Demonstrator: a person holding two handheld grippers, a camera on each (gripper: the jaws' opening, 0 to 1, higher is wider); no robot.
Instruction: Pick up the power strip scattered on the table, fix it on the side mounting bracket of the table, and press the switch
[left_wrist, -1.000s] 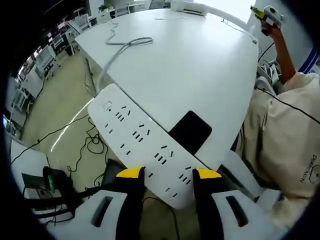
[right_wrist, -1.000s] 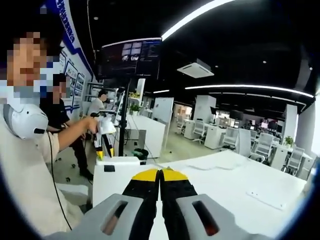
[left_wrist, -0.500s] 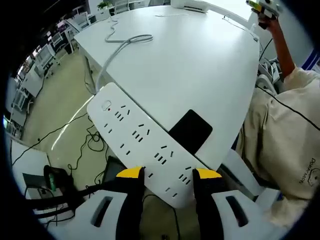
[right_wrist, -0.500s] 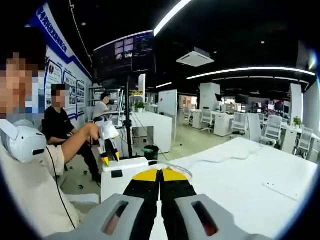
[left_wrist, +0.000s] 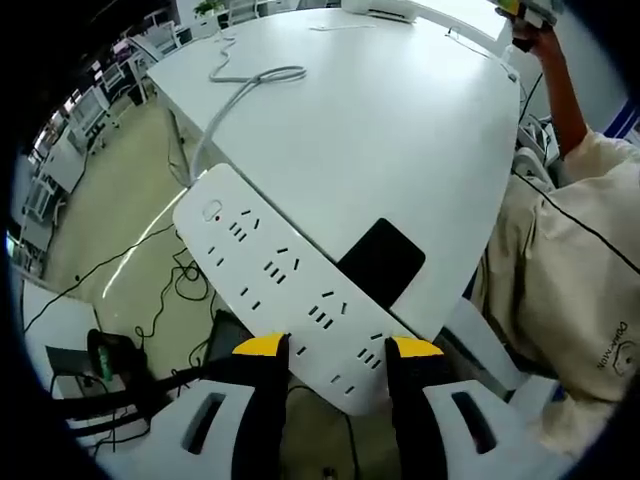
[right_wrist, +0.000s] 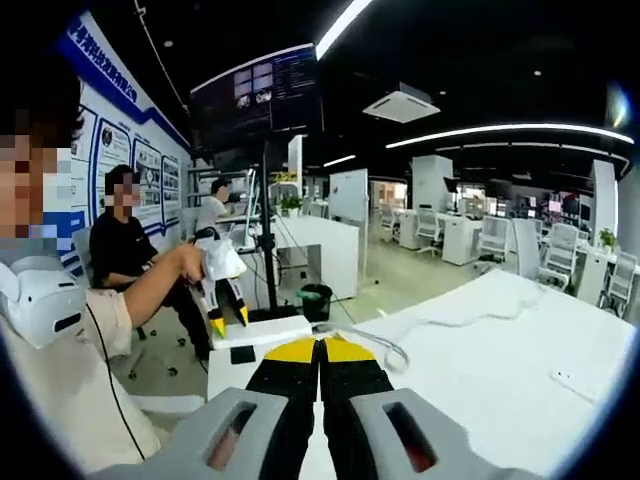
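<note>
A long white power strip (left_wrist: 280, 280) with several sockets and a switch at its far end hangs over the table's edge. My left gripper (left_wrist: 338, 350) is shut on its near end. Its grey cable (left_wrist: 250, 85) runs back across the white table (left_wrist: 400, 130). A black rectangular piece (left_wrist: 380, 262) sits at the table edge right behind the strip. In the right gripper view my right gripper (right_wrist: 320, 350) is shut with nothing in it, held up in the air. Beyond it the left gripper (right_wrist: 228, 318) holds the strip (right_wrist: 265, 335). The right gripper (left_wrist: 525, 10) shows at the left view's top right.
The person's arm (left_wrist: 565, 90) and beige shirt (left_wrist: 570, 260) fill the right side of the left gripper view. Loose cables (left_wrist: 170, 300) lie on the floor below the table edge. A flat white item (right_wrist: 575, 380) lies on the table. Other people (right_wrist: 125, 245) and desks stand behind.
The strip stays held in the same place against the table edge. The right gripper view has tilted and shifted a little; its jaws stay shut.
</note>
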